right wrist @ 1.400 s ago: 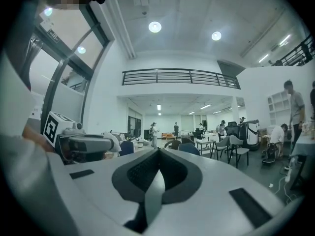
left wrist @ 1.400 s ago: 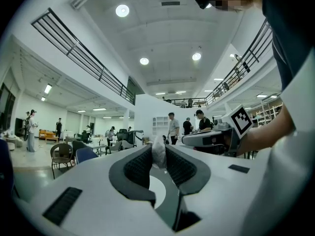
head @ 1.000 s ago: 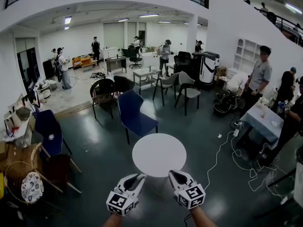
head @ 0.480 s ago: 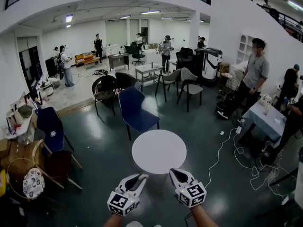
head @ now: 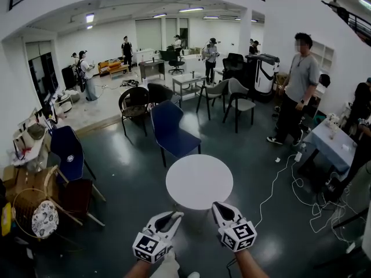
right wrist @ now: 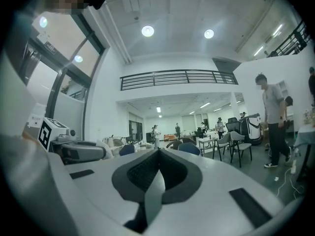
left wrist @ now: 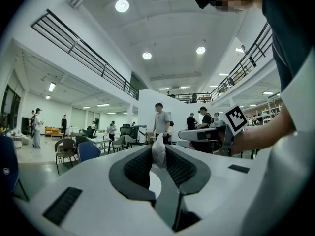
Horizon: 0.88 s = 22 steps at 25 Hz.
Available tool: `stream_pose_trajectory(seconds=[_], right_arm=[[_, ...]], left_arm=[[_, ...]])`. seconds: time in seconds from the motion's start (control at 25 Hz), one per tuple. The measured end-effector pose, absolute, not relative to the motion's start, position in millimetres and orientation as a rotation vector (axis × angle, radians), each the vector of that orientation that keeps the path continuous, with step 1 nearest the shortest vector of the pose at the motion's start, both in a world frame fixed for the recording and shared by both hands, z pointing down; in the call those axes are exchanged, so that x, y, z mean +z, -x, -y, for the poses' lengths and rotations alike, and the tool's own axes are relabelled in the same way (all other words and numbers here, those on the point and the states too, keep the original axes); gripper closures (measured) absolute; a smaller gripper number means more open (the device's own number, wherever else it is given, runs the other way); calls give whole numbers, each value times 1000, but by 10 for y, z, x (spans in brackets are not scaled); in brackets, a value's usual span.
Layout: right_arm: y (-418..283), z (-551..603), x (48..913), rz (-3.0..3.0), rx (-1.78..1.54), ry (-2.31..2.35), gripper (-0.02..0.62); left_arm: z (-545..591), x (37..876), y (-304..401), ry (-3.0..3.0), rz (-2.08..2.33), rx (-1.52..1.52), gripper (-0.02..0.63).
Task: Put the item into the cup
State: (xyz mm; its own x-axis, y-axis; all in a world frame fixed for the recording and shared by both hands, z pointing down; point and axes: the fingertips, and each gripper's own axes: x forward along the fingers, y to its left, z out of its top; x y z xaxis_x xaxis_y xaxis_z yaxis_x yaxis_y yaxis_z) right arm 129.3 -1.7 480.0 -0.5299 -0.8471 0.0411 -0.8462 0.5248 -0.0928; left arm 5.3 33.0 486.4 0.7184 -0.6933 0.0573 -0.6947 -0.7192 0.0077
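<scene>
1. One small, whitish, crumpled item (left wrist: 158, 154) is pinched between the fingers (left wrist: 135, 167) of the left gripper (head: 169, 218). It is held in the air on my side of the round white table (head: 199, 181).
2. Right gripper (head: 220, 209): fingers together, nothing between them.
3. Progress, as I judge it: the pick-up is done and the drop is not. No cup shows in any view and the table top looks bare, so finding the cup comes first.
4. Only the left gripper view shows the item. In the head view it is too small to make out at the finger ends.
5. Only the head view gives the layout: both grippers side by side, short of the table's near edge, with a blue chair (head: 173, 129) beyond it.
</scene>
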Motion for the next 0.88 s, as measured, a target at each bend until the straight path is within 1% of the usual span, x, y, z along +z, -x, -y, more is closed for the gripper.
stream_pose_trajectory(seconds=[0.88], right_arm=[[-1264, 670, 4822, -2729, -165, 1559, 580]], left_arm=[[306, 4855, -62, -2919, 1142, 87, 515]])
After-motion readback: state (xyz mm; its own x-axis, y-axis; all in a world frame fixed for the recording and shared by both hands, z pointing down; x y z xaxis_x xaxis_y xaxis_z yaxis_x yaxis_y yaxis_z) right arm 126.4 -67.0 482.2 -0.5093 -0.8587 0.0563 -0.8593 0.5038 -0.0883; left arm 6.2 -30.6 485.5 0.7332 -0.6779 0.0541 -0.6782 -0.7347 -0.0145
